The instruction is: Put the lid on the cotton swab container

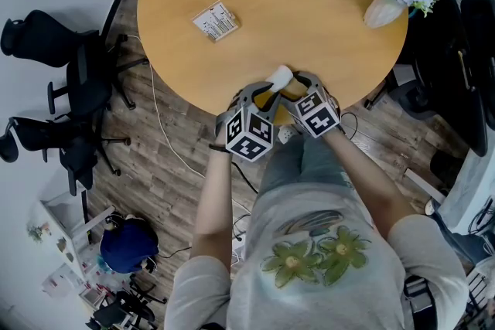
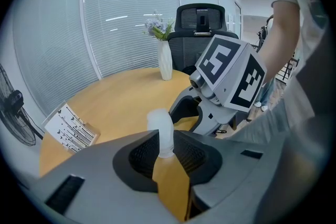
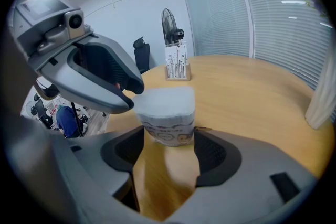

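Your left fingers (image 2: 142, 157) narrowly pinch the lid (image 2: 160, 128); your right fingers (image 3: 212, 157), wide, clasp the container (image 3: 167, 113). Both tilt down at the desk's (image 1: 309, 4) near edge.

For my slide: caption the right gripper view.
Right gripper grips the cotton swab container over the wooden table.

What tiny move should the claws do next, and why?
Probably lower the left claw a little, so the whitish lid pinched in it settles onto the cotton swab container. The right claw grips that container, and the two claws meet almost tip to tip at the table's edge, so I think only a small push down is needed.
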{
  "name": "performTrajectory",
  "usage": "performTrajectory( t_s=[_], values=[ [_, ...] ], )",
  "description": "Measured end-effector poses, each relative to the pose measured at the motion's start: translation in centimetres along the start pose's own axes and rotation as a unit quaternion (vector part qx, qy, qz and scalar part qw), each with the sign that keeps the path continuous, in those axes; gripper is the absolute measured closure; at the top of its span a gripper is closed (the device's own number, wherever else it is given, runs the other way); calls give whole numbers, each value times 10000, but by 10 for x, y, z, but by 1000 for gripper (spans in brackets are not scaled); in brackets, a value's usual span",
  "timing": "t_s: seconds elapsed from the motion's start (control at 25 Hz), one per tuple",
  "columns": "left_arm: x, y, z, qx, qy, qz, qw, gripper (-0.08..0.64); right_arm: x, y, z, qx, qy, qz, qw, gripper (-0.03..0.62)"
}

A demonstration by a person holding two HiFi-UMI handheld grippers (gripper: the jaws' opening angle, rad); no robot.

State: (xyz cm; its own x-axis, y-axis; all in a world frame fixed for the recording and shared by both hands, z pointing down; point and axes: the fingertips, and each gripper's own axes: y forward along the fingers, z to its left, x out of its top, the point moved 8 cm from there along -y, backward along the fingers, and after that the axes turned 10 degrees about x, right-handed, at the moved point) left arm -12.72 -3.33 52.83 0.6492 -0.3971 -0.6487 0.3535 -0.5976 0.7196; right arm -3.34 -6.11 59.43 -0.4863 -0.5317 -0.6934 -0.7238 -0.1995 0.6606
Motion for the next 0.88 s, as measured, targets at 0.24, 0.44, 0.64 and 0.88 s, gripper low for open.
performTrajectory(
  t_s=[0.24,0.44,0.64,0.88],
  values=[
    [-1,2,-1,-80,-36,32,10000,469,1,0,1,11,9,12,10000,284],
    [0,3,-2,-32,-52,108,9999,482,1,0,0,33,-33,-24,10000,284],
    [2,5,0,-61,-306,317,9990,482,1,2,0,24,8,-63,10000,284],
    [4,6,0,-74,-420,429,9982,482,-1,2,-1,15,46,-25,10000,284]
  ],
)
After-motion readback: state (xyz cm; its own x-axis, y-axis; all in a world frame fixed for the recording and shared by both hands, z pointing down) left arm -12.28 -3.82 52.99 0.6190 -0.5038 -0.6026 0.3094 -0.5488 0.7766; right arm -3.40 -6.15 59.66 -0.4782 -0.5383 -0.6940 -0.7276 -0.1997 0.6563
